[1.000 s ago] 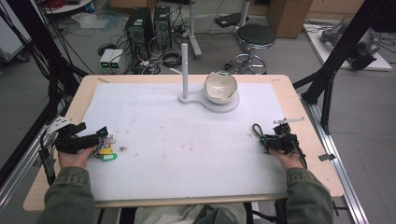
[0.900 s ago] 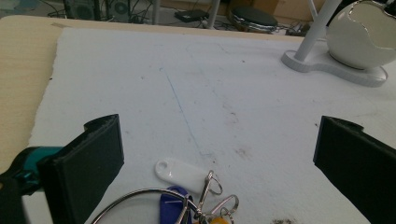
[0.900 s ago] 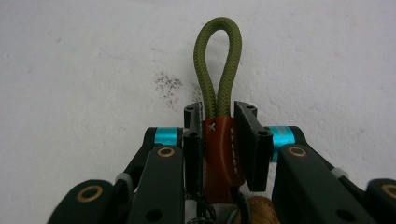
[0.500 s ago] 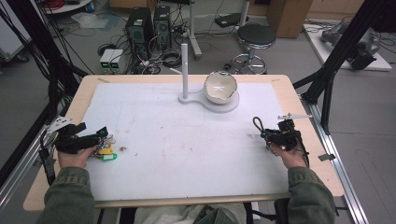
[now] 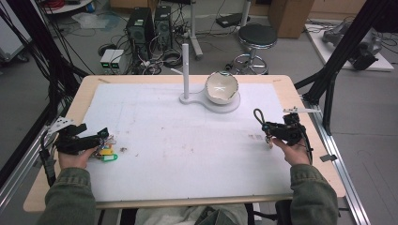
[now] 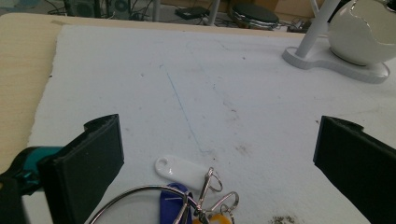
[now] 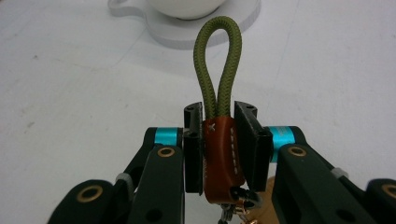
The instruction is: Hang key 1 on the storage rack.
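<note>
Half the key ring cropped

Right hand-held gripper clamps a keychain w/ cord loop above the tabletop — left one sits by keys.

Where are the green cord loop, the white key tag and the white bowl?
Green cord loop [image 7: 218, 65], right gripper view, on the loop's right strand.
White key tag [image 6: 180, 169], left gripper view, on its flat middle.
White bowl [image 5: 221, 87], high view, on its inside.
</note>
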Demonstrator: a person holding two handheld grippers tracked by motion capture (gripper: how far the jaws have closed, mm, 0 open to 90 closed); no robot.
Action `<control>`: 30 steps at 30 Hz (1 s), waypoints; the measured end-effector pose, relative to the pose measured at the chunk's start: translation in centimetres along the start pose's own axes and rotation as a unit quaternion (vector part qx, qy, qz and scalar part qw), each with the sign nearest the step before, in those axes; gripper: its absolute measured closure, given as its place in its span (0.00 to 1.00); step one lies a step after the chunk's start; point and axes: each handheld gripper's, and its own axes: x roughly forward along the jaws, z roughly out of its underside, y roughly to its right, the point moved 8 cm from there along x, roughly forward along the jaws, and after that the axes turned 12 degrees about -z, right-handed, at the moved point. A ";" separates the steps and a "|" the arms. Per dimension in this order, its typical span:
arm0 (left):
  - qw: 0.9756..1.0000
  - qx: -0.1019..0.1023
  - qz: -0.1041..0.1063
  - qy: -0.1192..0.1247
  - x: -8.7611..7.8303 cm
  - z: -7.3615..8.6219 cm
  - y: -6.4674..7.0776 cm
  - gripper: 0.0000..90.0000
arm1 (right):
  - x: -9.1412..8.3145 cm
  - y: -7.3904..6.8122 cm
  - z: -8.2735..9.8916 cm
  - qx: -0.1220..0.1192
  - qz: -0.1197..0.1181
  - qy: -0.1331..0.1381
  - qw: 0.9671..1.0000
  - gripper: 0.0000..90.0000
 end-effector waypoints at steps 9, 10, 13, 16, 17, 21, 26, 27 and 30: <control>1.000 0.000 -0.001 -0.001 0.0 0.0 0.0 0.02 | 0.2 -1.1 -1.8 0.002 -0.006 0.010 1.000 0.82; 1.000 -0.001 -0.001 -0.001 0.0 0.0 0.0 0.02 | 0.2 -1.1 -1.8 0.002 -0.006 0.010 1.000 0.82; 1.000 0.000 0.000 -0.001 0.0 0.0 0.0 0.02 | 0.4 -1.8 -2.7 -0.001 -0.002 0.012 1.000 0.82; 1.000 0.002 0.000 -0.002 0.0 0.1 0.0 0.02 | 0.6 -2.3 -3.3 0.003 -0.005 0.016 1.000 0.82; 1.000 0.001 0.001 -0.002 0.0 0.1 0.1 0.02 | 0.7 -2.5 -3.5 0.000 -0.002 0.014 1.000 0.82; 1.000 0.002 0.000 -0.003 0.0 0.1 0.1 0.02 | 1.1 -3.5 -4.6 -0.012 -0.003 0.012 1.000 0.82; 1.000 0.002 0.000 -0.002 0.0 0.1 0.1 0.02 | 1.9 -4.7 -5.7 -0.025 -0.003 0.006 1.000 0.82; 1.000 0.002 0.000 -0.002 0.0 0.1 0.1 0.02 | 2.1 -4.9 -5.8 -0.027 -0.004 0.005 1.000 0.82; 1.000 0.001 0.000 0.000 0.0 0.0 0.1 0.02 | 2.5 -5.4 -6.1 -0.036 -0.007 0.001 0.999 0.82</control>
